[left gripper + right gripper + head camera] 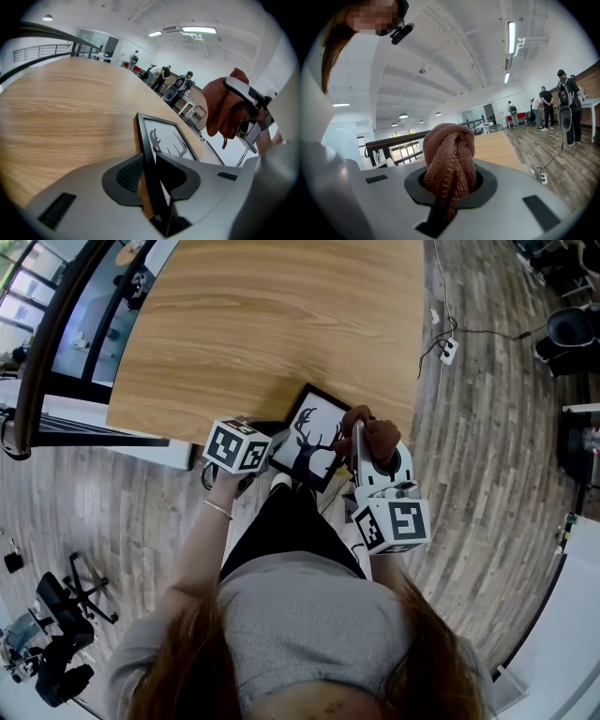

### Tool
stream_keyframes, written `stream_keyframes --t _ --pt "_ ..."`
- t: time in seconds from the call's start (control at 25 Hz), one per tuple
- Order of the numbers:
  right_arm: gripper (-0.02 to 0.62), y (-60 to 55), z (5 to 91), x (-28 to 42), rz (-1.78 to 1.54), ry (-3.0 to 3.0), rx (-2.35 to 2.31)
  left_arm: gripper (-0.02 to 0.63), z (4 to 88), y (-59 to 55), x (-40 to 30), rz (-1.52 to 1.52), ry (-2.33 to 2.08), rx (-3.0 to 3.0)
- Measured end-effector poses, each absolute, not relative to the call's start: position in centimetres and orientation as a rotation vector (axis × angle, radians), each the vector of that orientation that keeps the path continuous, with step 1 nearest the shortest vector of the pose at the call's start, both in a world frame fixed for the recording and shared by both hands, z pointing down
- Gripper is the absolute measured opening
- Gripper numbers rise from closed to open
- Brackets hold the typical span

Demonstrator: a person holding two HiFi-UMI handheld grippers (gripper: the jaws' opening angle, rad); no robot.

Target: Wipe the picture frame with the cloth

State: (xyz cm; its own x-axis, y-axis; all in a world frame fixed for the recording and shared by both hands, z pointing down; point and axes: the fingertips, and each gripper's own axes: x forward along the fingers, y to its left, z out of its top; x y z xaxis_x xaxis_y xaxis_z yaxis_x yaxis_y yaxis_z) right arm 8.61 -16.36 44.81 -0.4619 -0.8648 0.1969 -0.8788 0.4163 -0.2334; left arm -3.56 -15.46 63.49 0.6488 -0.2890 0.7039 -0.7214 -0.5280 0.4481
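Observation:
The picture frame [312,437] is black, with a deer silhouette on white. It sits tilted at the near edge of the wooden table [262,324]. My left gripper [270,452] is at its left side. In the left gripper view the frame's black border [146,150] stands between the two pads, which press on it, so the left gripper [149,163] is shut on it. My right gripper [361,435] hovers over the frame's right side, shut on a bunched reddish-brown cloth [373,433]. That cloth [450,159] fills the jaws in the right gripper view and also shows as the cloth [224,108] above the frame.
A power strip [448,350] with its cable lies on the plank floor right of the table. A black chair base [66,615] stands at lower left, and a dark railing [42,352] curves past the table's left. Several people [565,103] stand far off.

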Motion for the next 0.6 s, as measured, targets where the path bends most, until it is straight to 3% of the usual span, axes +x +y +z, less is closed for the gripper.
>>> stream_keyframes --t 0.24,0.4,0.6 --pt "0.046 -15.9 44.7 8.3 0.492 -2.633 1.576 0.134 60.1 -15.1 -1.7 0.381 -0.688 2.243" --pt "0.044 -15.9 44.4 8.5 0.492 -2.642 1.577 0.228 58.5 -13.4 -2.6 0.377 -0.715 2.267" --pt "0.044 -16.2 44.2 8.6 0.494 -2.648 1.582 0.258 57.7 -10.4 -4.0 0.396 -0.805 2.198"
